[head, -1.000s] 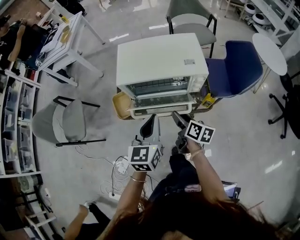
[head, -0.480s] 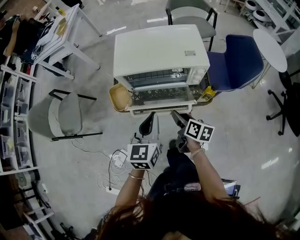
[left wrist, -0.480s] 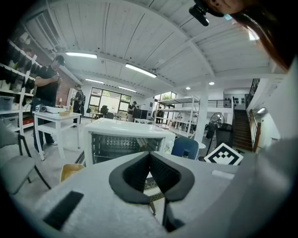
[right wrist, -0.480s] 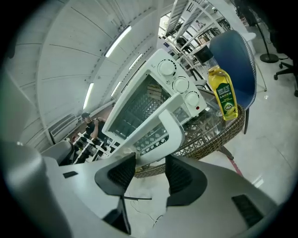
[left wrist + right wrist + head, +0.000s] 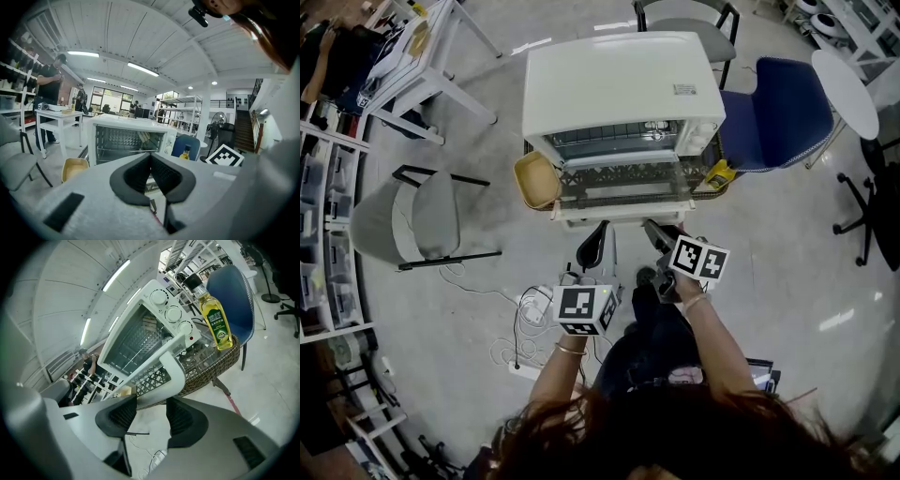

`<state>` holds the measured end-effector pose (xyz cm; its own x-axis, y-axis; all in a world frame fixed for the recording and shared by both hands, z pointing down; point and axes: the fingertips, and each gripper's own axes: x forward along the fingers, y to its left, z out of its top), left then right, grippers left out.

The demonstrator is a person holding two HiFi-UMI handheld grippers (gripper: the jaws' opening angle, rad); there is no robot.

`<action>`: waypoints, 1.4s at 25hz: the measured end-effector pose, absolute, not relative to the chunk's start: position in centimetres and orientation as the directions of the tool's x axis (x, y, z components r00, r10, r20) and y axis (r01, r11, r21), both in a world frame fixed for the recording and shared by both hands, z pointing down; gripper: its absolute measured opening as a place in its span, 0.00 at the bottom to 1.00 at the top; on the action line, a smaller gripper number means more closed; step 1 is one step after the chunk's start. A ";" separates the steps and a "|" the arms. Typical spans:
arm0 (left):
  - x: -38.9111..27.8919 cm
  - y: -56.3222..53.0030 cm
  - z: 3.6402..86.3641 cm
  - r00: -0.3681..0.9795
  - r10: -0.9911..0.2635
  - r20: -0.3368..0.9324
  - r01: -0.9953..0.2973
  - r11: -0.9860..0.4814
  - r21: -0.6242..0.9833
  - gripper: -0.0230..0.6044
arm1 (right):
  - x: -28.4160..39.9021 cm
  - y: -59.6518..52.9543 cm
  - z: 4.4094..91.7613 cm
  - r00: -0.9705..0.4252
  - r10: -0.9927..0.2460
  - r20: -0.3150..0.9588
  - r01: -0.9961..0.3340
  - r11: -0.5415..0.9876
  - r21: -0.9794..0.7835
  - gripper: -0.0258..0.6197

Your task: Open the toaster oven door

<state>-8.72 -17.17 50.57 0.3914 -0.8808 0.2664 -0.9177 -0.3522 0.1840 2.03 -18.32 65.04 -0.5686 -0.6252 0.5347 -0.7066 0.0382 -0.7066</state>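
Shows the toaster oven door swung down from the front of the white toaster oven, lying nearly level, the cavity laid bare. Places the oven on a round wicker counter.

Finds the right tongs just in front of the oven, released, pads apart, with the end of the door's white handle bar reaching down toward the gap; cannot tell whether either pad touches it. Finds the left tongs also just in front of the oven, clenched on nothing, pads meeting at the tips.

Puts a yellow oil bottle upright on the counter just beside the oven's end with the knobs, and a yellow dish at the oven's opposite end. Sets a blue chair beyond the bottle on the oven's knob side, a grey chair well apart on the dish side, and loose white cables on the floor in front of the oven.
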 end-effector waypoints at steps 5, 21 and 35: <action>-8.8 -16.6 51.5 0.394 -0.879 0.269 -0.917 -0.355 0.184 0.06 | 2.0 -17.8 66.1 -0.572 -0.611 0.547 -0.708 0.031 -0.705 0.33; -9.3 -16.6 54.7 0.384 -0.877 0.290 -0.920 -0.335 0.202 0.06 | 2.2 -16.6 69.4 -0.572 -0.565 0.594 -0.718 -0.005 -0.696 0.33; -10.4 -16.3 57.8 0.373 -0.878 0.302 -0.922 -0.312 0.231 0.06 | 2.2 -16.0 72.4 -0.571 -0.535 0.623 -0.727 -0.023 -0.686 0.33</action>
<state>-10.43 -16.27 57.84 0.3727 -0.8776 0.3017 -0.9216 -0.3119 0.2311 2.17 -16.04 72.43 -0.5708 -0.5346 0.6232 -0.7273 -0.0232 -0.6860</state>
